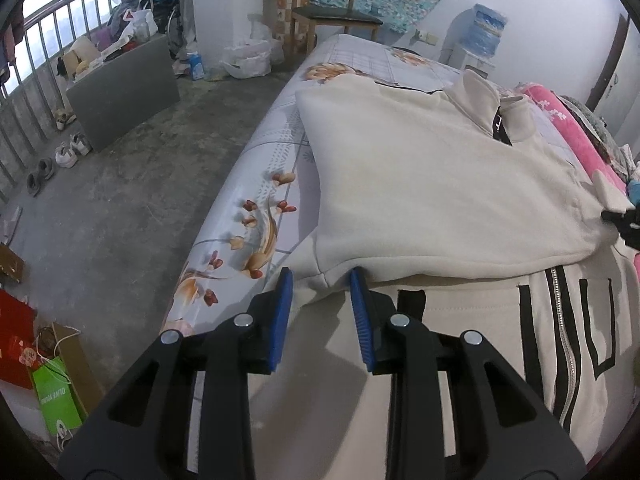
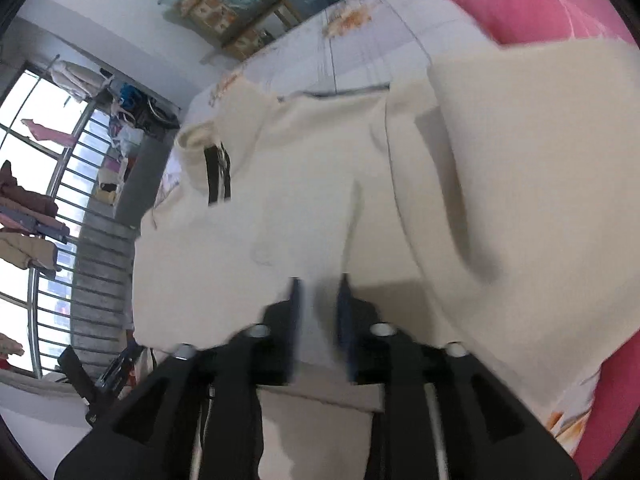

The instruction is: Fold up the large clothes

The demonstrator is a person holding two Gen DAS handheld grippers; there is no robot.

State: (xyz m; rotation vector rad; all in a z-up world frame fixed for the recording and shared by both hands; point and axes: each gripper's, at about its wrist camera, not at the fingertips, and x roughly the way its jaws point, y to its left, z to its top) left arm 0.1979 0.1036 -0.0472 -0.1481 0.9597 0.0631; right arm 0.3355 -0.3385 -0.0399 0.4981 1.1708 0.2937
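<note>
A large cream zip jacket (image 1: pixel 420 184) with black stripes lies on the bed, its upper part folded over the striped zip front (image 1: pixel 560 320). The stand collar (image 1: pixel 488 108) points toward the far end. My left gripper (image 1: pixel 320 278) is open at the near left corner of the folded layer; that corner sits between the blue pads, which do not pinch it. In the blurred right wrist view the jacket (image 2: pixel 320 200) fills the frame, a sleeve (image 2: pixel 500 160) folded across it. My right gripper (image 2: pixel 320 286) hovers over the cloth with its jaws apart and nothing gripped.
The bed has a flower-print sheet (image 1: pixel 260 200) and a pink blanket (image 1: pixel 560 120) along its far side. A wooden chair (image 1: pixel 332 8) stands at the bed's end. On the concrete floor are shoes (image 1: pixel 60 156), a grey board (image 1: pixel 124 88) and paper bags (image 1: pixel 56 392).
</note>
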